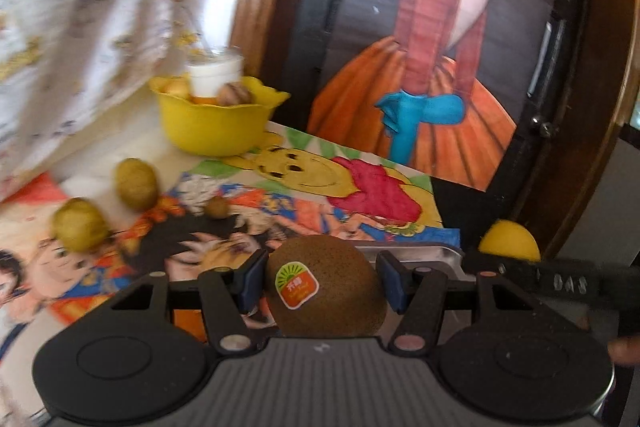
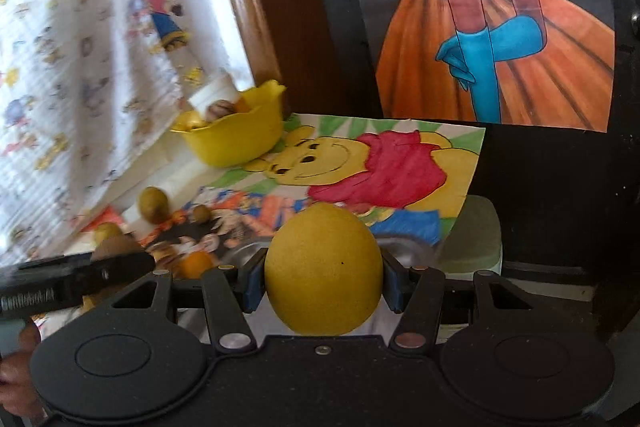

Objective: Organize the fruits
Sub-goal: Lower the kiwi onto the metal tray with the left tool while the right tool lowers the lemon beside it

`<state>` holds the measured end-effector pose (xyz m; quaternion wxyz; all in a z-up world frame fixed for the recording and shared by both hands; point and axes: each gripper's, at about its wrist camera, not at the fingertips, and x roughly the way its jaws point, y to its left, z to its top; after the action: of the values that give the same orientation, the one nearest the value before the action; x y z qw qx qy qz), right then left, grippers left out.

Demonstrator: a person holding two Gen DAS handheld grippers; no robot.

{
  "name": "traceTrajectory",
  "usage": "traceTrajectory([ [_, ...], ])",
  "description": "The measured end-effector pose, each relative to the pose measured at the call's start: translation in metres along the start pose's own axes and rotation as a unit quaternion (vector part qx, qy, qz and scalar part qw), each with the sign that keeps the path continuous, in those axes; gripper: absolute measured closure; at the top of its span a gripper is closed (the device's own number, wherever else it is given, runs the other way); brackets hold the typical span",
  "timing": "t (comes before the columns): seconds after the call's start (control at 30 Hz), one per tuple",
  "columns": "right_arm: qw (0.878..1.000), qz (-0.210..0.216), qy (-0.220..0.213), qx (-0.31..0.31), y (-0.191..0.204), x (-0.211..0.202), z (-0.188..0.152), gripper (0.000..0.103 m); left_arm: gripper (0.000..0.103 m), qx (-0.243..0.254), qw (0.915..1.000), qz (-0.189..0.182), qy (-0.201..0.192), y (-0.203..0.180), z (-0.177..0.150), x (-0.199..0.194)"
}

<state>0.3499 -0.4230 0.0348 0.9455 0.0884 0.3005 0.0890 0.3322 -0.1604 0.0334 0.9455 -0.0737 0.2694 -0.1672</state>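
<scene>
Task partly done: the yellow bowl [image 1: 214, 123], far left on the desk [image 1: 100, 167], already holds several fruits and a white cup [image 1: 214, 75]. Two green kiwis [image 1: 136, 183] and a small round fruit [image 1: 216, 207] lie loose before it on the cartoon drawings [image 1: 320, 183], apart from each other. The left hand-held gripper [image 1: 320, 281] clamps a brown stickered kiwi [image 1: 324, 287]; the right hand-held gripper [image 2: 322, 277] clamps a yellow lemon [image 2: 322, 271]. Both fruits ride above the desk, well short of the bowl. The crowded bowl and its cup may hinder placement.
</scene>
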Motion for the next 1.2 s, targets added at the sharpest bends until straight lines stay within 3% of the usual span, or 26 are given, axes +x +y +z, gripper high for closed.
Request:
traceTrajectory([
  [0.3, 0.997, -0.020, 0.024, -0.076, -0.017, 0.046, 0.005, 0.046, 0.040, 0.057, 0.9983, -0.010, 0.006, -0.016, -0.009, 0.060],
  [0.7, 0.979, -0.033, 0.044, -0.196, -0.001, 0.064, -0.019, 0.045, 0.040, 0.150, 0.9885, -0.004, 0.011, -0.034, -0.023, 0.085],
  [1.13, 0.976, -0.034, 0.040, -0.213, -0.001, 0.059, -0.021, 0.043, 0.038, 0.139, 0.9894, -0.010, 0.042, -0.027, -0.022, 0.093],
  [1.2, 0.975, -0.036, 0.038, -0.214, 0.000, 0.055, -0.021, 0.040, 0.032, 0.131, 0.9903, -0.009, 0.046, -0.025, -0.021, 0.093],
])
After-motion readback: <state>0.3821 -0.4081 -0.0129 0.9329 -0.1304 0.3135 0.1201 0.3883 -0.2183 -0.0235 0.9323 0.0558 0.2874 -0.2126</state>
